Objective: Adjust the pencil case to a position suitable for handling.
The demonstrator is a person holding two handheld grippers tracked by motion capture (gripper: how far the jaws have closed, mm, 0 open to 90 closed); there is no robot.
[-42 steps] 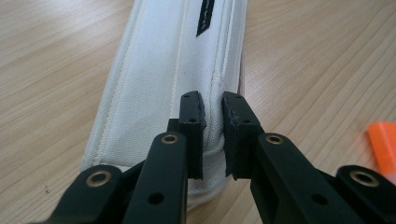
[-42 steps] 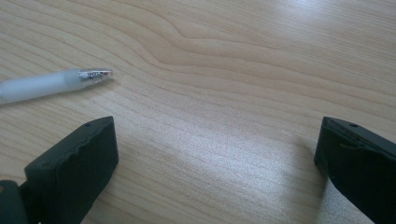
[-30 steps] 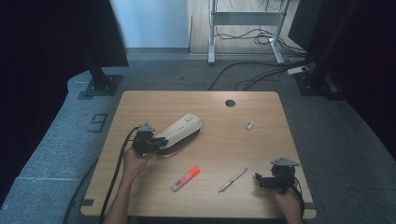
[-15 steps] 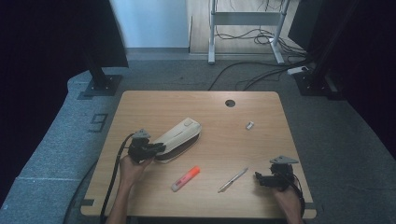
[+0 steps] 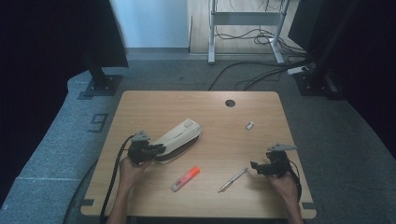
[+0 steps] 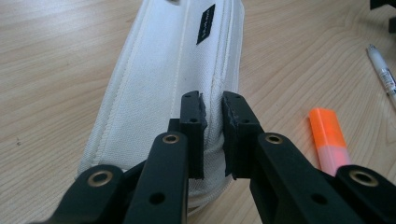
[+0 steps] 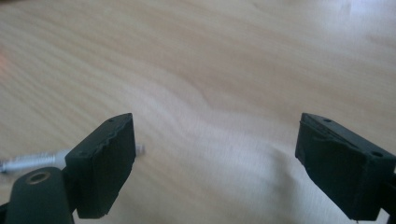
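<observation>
Pale wood grain runs across the tabletop point(image 5: 261, 116), which stands on grey carpet with black stands and loose cables on the floor at the far side. The left gripper point(image 5: 156, 150) is clenched on the near end of the white pencil case point(image 5: 180, 136) lying left of centre. An orange highlighter point(image 5: 185, 178) and a pen point(image 5: 232, 180) lie near the front edge, a small white piece point(image 5: 250, 125) farther off, and the right gripper point(image 5: 254, 166) hovers released just right of the pen.

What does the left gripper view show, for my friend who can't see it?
The left hand-held gripper has its two black jaws nearly shut around the zipper edge at the near end of a white pencil case lying on a wooden table. To the right lie an orange highlighter and the tip of a pen.
</observation>
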